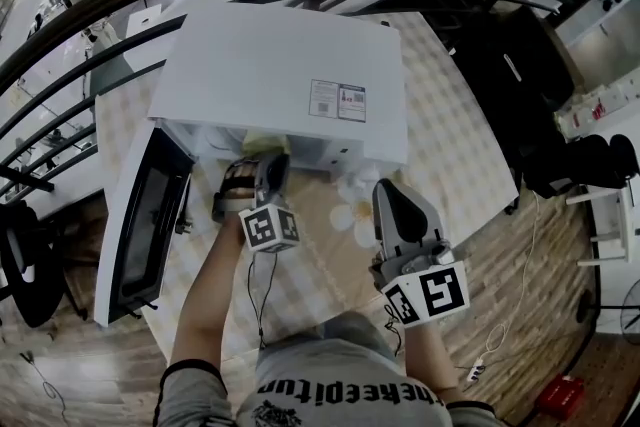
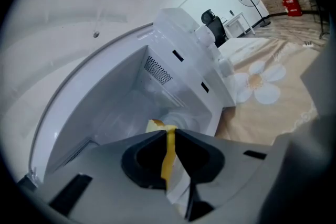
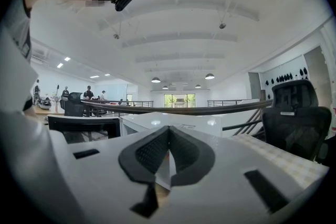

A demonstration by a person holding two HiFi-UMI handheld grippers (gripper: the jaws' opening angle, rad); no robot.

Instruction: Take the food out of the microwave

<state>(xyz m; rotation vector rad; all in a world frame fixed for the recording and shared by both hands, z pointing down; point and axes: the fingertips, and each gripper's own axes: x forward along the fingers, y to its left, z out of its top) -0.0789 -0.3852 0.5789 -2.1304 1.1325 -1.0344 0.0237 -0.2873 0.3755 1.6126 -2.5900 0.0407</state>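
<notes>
Left gripper [image 2: 168, 132]: my jaws clenched on a thin yellow piece of food [image 2: 168, 157], edge-on between the pads, at the mouth of the open microwave [image 1: 280, 75]. Handling, as I judge it: keep the pinch firm without crushing; draw straight back towards me, clear of the sill and the swung-out door [image 1: 145, 215]. Right gripper [image 3: 169, 134]: jaws together on nothing; held level, right of the opening.

Left gripper [image 1: 265, 163] and right gripper [image 1: 388, 195]: pale grey moulded shells, black ribbed fingers [image 3: 149, 150]. Each has a cube [image 1: 271, 227] of black-and-white square markers at its 6 o'clock end. Thin black cable [image 1: 256, 300] runs off the left one toward 6 o'clock. Grey T-shirt [image 1: 340, 400] — black lettering, dark-trimmed sleeve [image 1: 188, 377].
</notes>
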